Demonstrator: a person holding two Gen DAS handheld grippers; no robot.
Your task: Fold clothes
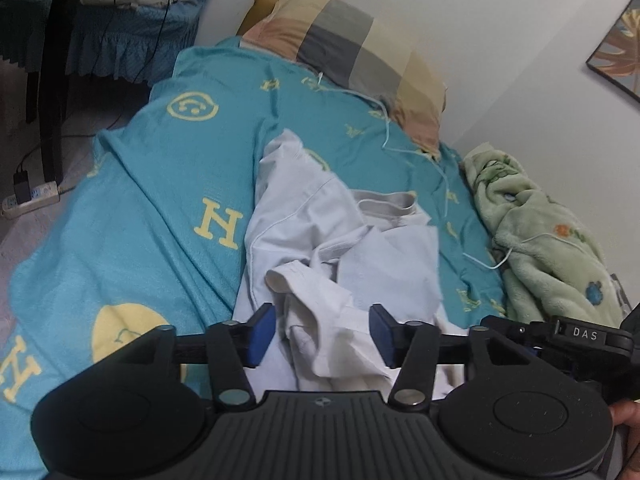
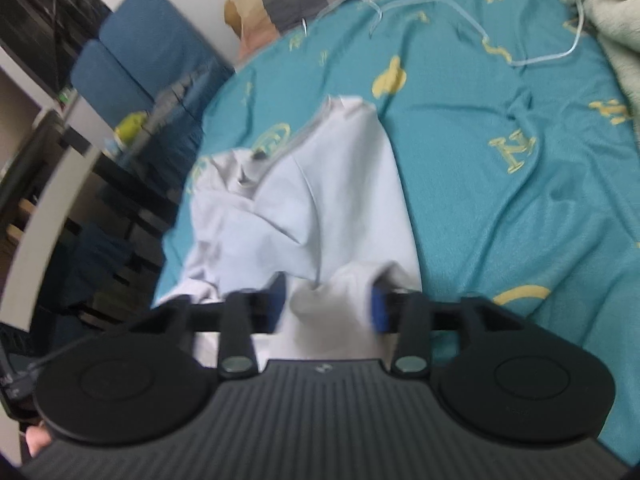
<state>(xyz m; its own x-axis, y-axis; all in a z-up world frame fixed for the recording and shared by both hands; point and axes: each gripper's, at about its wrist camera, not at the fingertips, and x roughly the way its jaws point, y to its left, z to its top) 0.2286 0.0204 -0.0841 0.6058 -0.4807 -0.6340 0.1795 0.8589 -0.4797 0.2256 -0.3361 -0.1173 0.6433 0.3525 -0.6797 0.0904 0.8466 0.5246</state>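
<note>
A crumpled white shirt lies on the teal bed sheet, its ribbed collar facing the pillow. My left gripper sits low over the shirt's near edge, jaws apart. A bunched fold of white cloth lies between the blue pads, with a gap on the left side. In the blurred right wrist view, the same shirt stretches away across the sheet. My right gripper is also open. A hump of white cloth rises between its jaws, close against the right blue pad.
A checked pillow lies at the head of the bed against the white wall. A green fleece blanket is heaped along the right side. A thin white cable trails over the sheet. A power strip lies on the floor at left.
</note>
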